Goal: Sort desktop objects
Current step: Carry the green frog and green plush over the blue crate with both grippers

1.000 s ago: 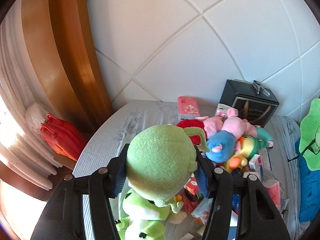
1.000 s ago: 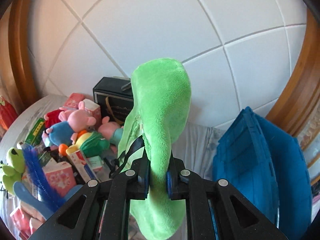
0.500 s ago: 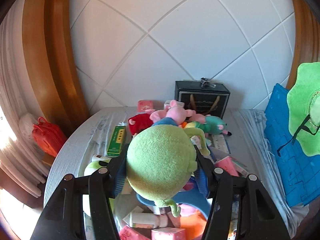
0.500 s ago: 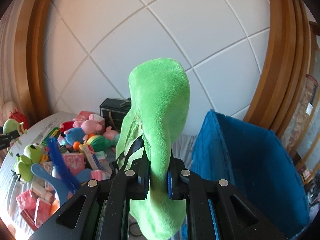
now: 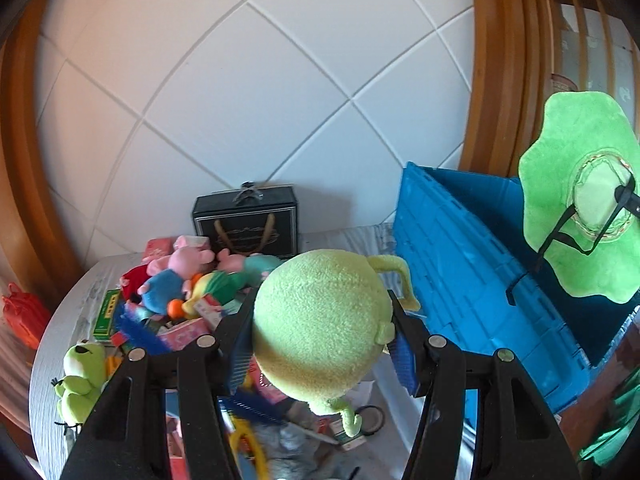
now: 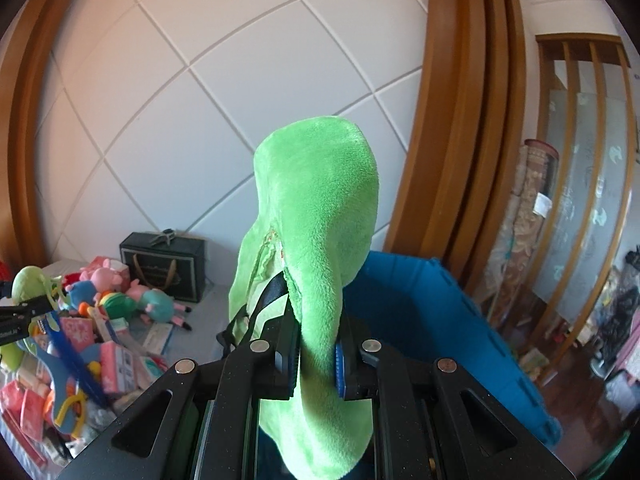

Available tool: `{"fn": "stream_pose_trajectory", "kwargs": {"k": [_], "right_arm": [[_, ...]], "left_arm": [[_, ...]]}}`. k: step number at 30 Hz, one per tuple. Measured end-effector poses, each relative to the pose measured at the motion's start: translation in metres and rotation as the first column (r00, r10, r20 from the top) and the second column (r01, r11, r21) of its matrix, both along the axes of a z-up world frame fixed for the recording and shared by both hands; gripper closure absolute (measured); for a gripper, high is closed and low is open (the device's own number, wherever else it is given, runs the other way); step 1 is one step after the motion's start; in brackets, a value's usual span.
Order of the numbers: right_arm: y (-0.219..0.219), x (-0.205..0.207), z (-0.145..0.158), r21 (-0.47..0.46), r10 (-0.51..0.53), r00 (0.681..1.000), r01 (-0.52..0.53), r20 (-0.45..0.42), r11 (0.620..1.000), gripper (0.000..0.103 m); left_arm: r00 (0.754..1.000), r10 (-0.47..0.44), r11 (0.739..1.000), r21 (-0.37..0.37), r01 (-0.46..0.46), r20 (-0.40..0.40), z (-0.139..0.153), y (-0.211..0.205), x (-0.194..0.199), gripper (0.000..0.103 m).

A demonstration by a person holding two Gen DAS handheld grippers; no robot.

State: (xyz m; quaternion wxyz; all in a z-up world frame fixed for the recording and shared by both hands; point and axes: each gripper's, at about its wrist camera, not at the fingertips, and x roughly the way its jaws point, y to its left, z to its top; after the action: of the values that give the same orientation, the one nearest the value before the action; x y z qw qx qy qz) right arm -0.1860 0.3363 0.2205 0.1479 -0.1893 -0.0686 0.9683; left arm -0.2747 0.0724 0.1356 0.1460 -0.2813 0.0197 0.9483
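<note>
With the left gripper (image 5: 322,354) clamped on the round plush (image 5: 320,320) and the right gripper (image 6: 316,354) pinching the flat plush (image 6: 320,216), both beside the blue bin (image 5: 460,264), carry each past its rim before releasing.

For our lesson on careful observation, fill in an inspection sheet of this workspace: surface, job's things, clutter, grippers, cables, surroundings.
Surface: pale grey wood-grain table, crowded.
Job's things: round light-green plush toy; flat bright-green plush leaf; blue plastic crate, open.
Clutter: pink pig plush toys, black gift box, small green frog plush, cartons.
Grippers: left gripper shut on the round toy; right gripper shut on the leaf.
Cables: nothing seen.
Surroundings: white tiled wall, wooden frame.
</note>
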Motion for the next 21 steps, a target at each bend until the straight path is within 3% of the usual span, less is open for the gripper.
{"fn": "stream_pose_trajectory", "kwargs": {"k": [11,21], "right_arm": [[0.112,0.025,-0.01,-0.005,-0.107,0.994,0.107,0.007,0.994,0.09],[0.179,-0.018,-0.018,-0.019,-0.112,0.989,0.115,0.095,0.993,0.089]], "left_arm": [[0.977,-0.21,0.977,-0.046,0.208,-0.026,0.018,0.195,0.017,0.046],[0.969,-0.245,0.962,-0.117,0.247,0.035,0.008,0.308,-0.008,0.046]]}}
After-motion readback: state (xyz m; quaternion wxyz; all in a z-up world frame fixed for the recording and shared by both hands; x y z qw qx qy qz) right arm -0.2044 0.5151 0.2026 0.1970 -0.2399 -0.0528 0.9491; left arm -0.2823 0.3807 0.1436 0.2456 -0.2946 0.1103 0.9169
